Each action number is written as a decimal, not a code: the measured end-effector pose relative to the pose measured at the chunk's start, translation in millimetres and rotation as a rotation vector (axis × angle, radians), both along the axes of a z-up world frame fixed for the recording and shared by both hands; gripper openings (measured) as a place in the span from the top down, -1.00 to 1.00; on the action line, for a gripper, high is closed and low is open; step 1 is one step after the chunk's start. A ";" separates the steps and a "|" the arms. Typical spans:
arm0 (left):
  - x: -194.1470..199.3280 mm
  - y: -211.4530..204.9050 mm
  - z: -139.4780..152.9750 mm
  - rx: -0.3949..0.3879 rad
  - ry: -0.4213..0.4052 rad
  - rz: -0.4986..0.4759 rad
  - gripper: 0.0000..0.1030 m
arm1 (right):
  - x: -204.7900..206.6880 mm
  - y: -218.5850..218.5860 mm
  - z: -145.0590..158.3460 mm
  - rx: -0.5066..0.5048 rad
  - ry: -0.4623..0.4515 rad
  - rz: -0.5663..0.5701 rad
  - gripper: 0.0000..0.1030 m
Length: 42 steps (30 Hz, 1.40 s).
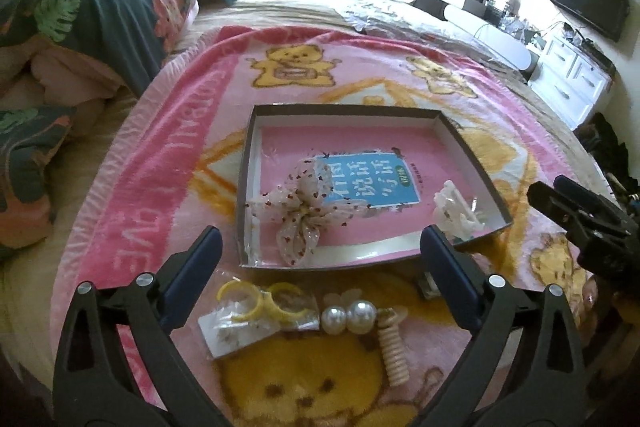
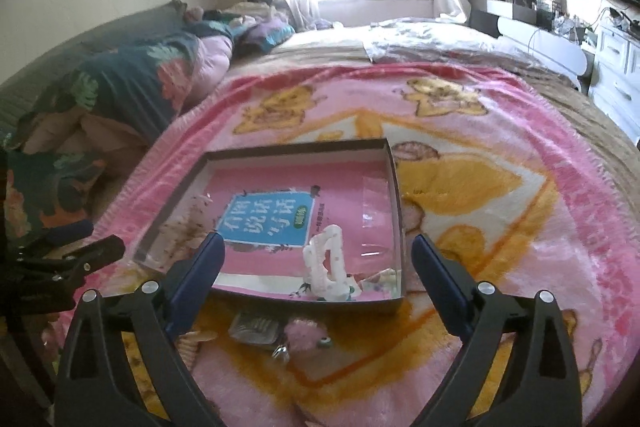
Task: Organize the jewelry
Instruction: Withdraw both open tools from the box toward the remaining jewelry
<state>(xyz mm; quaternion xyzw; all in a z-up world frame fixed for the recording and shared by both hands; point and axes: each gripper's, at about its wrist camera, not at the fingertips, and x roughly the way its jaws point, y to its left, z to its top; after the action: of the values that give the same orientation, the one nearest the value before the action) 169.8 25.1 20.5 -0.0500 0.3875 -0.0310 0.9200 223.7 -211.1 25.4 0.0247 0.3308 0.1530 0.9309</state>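
Note:
A shallow open box (image 1: 256, 131) with a pink floor lies on the pink bear blanket; it also shows in the right wrist view (image 2: 394, 187). Inside lie a dotted lace bow (image 1: 306, 213) and a white claw clip (image 1: 454, 211), which the right wrist view (image 2: 326, 263) also shows. In front of the box lie yellow rings in a clear bag (image 1: 260, 303), two pearls (image 1: 354, 317) and a cream spiral hair tie (image 1: 394, 355). My left gripper (image 1: 320, 249) is open and empty above them. My right gripper (image 2: 316, 259) is open and empty over the box's near edge, above a pink fuzzy piece (image 2: 306, 333).
A folded floral quilt (image 1: 100, 15) lies at the left of the bed. White drawers (image 1: 572, 75) and a dark TV (image 1: 584, 1) stand at the right. The right gripper's body (image 1: 588, 223) shows at the right edge of the left wrist view.

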 end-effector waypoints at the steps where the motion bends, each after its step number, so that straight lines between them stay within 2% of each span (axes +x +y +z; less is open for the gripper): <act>1: -3.4 -0.6 2.2 0.000 -0.005 -0.001 -0.80 | -4.3 -0.6 3.9 -0.001 -0.010 0.003 -0.85; 10: -33.3 -4.0 21.7 -0.010 -0.053 -0.007 -0.81 | -42.7 -7.2 29.5 0.011 -0.077 0.017 -0.90; 20: -63.3 -3.8 28.2 -0.013 -0.069 -0.012 -0.81 | -71.3 -0.1 38.6 0.028 -0.082 0.061 -0.92; 27: -79.6 3.4 23.6 -0.004 -0.057 -0.002 -0.81 | -89.9 14.4 39.2 0.021 -0.083 0.106 -0.92; 32: -86.7 12.8 15.4 0.003 -0.038 0.017 -0.82 | -95.2 24.8 32.7 0.031 -0.049 0.145 -0.92; 42: -99.0 34.2 -11.3 0.023 0.023 0.061 -0.82 | -103.5 44.2 17.7 0.009 -0.008 0.199 -0.92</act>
<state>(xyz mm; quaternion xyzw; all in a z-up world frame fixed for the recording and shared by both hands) 70.8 59.3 9.2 -0.0513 0.3967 0.0020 0.9165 120.2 -166.9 43.1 -0.0047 0.3271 0.2465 0.9123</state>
